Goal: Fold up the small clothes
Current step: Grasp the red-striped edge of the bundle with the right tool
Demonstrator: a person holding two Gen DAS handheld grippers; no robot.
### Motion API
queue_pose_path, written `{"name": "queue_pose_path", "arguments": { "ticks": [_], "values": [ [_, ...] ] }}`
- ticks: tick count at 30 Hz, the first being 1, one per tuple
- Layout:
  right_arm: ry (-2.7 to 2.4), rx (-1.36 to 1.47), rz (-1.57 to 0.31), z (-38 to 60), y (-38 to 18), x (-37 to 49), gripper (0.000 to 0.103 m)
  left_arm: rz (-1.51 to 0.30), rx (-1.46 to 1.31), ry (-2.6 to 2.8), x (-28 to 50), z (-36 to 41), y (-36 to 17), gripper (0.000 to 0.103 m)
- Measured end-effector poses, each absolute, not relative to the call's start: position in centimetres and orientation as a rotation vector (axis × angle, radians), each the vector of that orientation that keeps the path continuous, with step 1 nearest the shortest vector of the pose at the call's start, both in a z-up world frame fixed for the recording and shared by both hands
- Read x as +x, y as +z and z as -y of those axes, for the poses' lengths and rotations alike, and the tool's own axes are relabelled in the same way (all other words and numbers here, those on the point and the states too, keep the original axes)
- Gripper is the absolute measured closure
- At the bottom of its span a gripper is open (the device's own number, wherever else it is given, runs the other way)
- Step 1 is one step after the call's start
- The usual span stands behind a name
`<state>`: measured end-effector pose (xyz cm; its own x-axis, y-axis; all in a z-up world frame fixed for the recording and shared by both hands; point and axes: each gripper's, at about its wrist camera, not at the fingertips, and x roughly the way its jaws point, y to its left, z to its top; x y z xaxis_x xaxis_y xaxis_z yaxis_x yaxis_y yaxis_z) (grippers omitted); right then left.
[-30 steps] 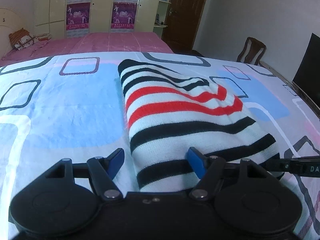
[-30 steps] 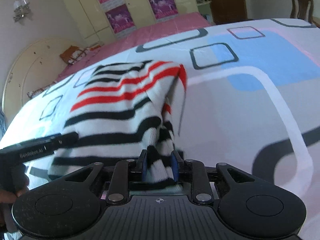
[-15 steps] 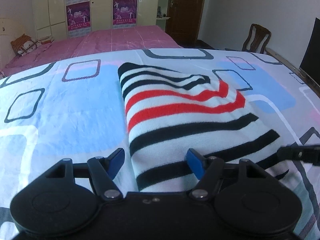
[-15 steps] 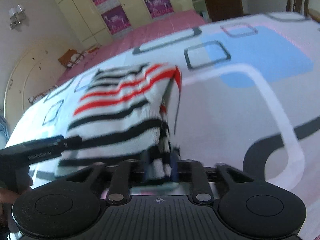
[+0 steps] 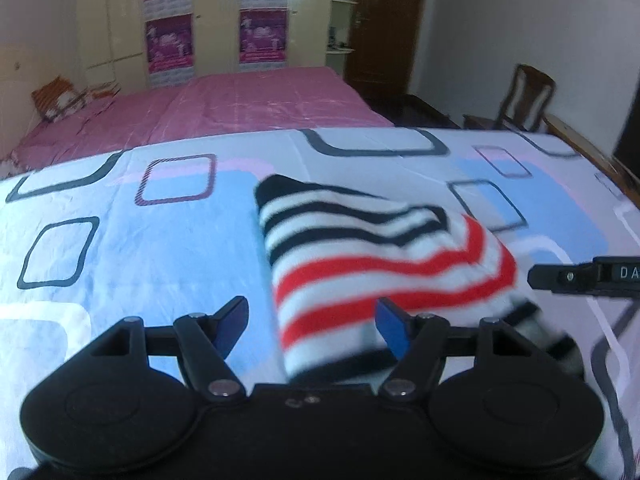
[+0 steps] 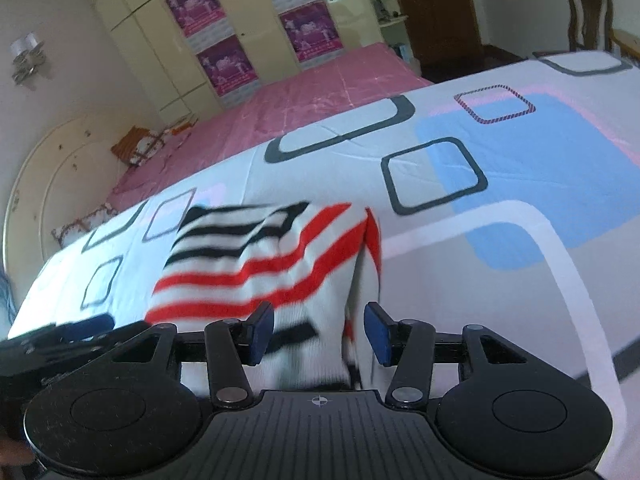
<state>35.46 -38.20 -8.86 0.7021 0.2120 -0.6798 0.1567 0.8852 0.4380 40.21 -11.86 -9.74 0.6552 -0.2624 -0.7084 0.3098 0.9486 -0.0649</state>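
A white knit garment (image 5: 380, 264) with black and red stripes lies folded on the patterned bed sheet (image 5: 140, 248). My left gripper (image 5: 310, 316) hovers open over its near left edge, and the cloth touches neither blue pad. The black fingers (image 5: 568, 278) of my right gripper reach in from the right. In the right wrist view the garment (image 6: 260, 272) shows a raised fold along its right side. My right gripper (image 6: 319, 320) stands open astride that fold with both pads clear of it. The left gripper's fingers (image 6: 60, 332) show at the left edge.
The sheet (image 6: 500, 240) spreads wide to the right of the garment. A pink bed (image 5: 240, 108) lies beyond. A wardrobe with posters (image 5: 216, 20), a dark door (image 5: 384, 20) and a wooden chair (image 5: 528, 96) stand at the back. A wooden bed rail (image 5: 592, 152) borders the right.
My right gripper was shut on the garment's near right fold and has opened off it. Both grippers have moved forward over the garment, so the red stripes now sit just ahead of the fingers.
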Motion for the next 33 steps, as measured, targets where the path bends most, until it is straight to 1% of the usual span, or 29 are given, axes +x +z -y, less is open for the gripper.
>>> {"name": "queue_pose_path", "arguments": {
  "ticks": [7,10,11,12,13,14,15,17,19,22,23,29,33],
  "values": [
    [-0.006,0.569,-0.842,39.4,-11.2,40.9,0.053,-0.840,-0.027,-0.306,44.9,11.3,-11.3,0.034],
    [0.002,0.584,-0.858,39.3,-12.4,42.4,0.054,-0.848,-0.058,-0.310,46.1,11.5,-12.2,0.037],
    [0.002,0.583,-0.848,39.3,-12.6,42.6,0.063,-0.851,-0.067,-0.312,46.4,11.5,-12.5,0.042],
    [0.009,0.575,-0.843,39.0,-12.6,42.7,0.075,-0.852,-0.074,-0.317,46.7,11.6,-12.7,0.051],
    [0.020,0.560,-0.841,38.8,-12.6,42.9,0.085,-0.855,-0.078,-0.321,46.8,11.7,-13.0,0.054],
    [0.021,0.524,-0.827,38.5,-12.4,42.7,0.092,-0.857,-0.080,-0.322,46.9,11.8,-13.3,0.056],
    [0.020,0.474,-0.813,38.1,-12.2,42.5,0.094,-0.857,-0.081,-0.324,46.9,11.9,-13.5,0.056],
    [-0.015,0.402,-0.793,38.1,-12.3,41.7,0.094,-0.847,-0.069,-0.329,46.4,12.2,-13.8,0.056],
    [-0.034,0.414,-0.820,38.8,-13.8,41.4,0.094,-0.845,-0.055,-0.337,46.0,12.6,-14.1,0.056],
    [-0.017,0.416,-0.814,38.9,-14.0,41.1,0.094,-0.834,-0.032,-0.324,46.0,12.7,-14.6,0.051],
    [-0.014,0.402,-0.812,38.8,-13.7,41.2,0.094,-0.835,-0.039,-0.319,46.0,12.5,-14.6,0.049],
    [-0.016,0.369,-0.726,38.2,-10.3,40.4,0.093,-0.806,0.015,-0.323,45.3,13.0,-13.5,0.050],
    [0.010,0.275,-0.689,36.0,-9.3,39.4,0.092,-0.784,0.020,-0.324,44.0,12.6,-12.7,0.044]
  ]
}}
